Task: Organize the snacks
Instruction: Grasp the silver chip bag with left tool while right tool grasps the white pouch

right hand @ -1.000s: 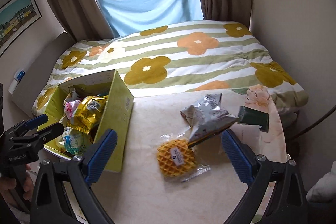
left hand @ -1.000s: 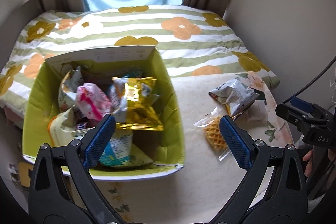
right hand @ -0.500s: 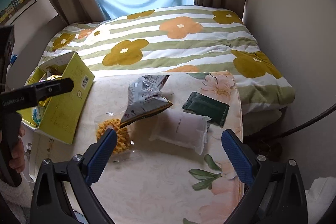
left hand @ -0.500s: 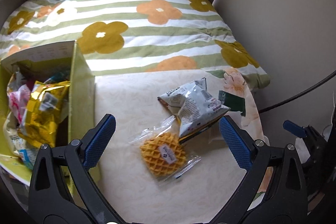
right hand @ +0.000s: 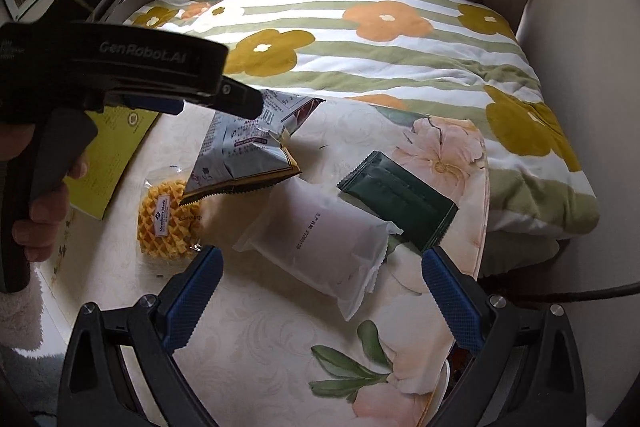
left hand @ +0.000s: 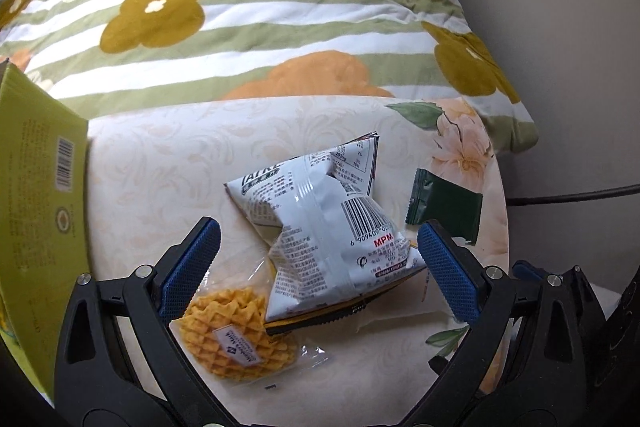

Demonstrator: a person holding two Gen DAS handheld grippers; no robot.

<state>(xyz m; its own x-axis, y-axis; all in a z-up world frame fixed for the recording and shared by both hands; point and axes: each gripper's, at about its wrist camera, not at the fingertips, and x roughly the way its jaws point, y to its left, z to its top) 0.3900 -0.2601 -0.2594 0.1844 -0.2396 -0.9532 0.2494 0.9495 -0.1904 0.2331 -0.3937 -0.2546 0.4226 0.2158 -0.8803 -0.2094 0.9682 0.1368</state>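
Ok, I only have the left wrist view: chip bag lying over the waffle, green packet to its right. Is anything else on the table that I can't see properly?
Observer: Yes. A frosted white packet lies next to the chip bag, right alongside the green packet.
Operator: Where is the right gripper?
Observer: The right gripper is open, with the white packet framed between its fingers.
Operator: Is my gripper on the bag yet?
Observer: From the right wrist view, the left gripper crosses in front of the bag's far end; I cannot tell whether they touch.
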